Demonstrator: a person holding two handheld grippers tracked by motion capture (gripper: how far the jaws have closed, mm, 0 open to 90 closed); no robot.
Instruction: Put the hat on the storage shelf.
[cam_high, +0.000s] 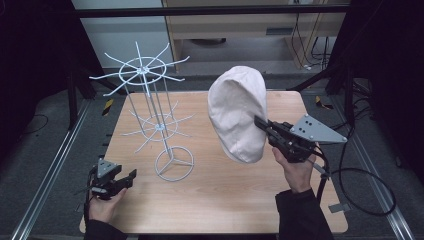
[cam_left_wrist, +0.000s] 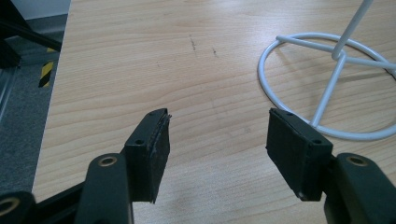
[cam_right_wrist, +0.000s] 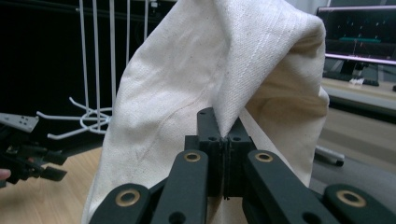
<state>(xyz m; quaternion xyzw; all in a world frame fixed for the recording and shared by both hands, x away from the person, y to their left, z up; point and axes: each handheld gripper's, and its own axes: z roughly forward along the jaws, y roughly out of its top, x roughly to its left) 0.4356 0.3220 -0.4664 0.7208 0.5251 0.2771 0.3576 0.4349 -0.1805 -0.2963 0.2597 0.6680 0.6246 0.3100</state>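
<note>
Cap (cam_high: 237, 113) pinched in our right gripper (cam_high: 262, 125), lifted off table; hanging on rack (cam_high: 150, 100) ahead remains. Left gripper (cam_high: 127, 178) open, empty.

— What's on the counter (cam_high: 225, 200)?
— One white wire rack (cam_high: 155, 120) with two tiers of hooks, and one cream cloth hat (cam_high: 237, 112) lifted above it.
— Grippers?
— Two: left gripper (cam_high: 117, 182), right gripper (cam_high: 265, 127).
</note>
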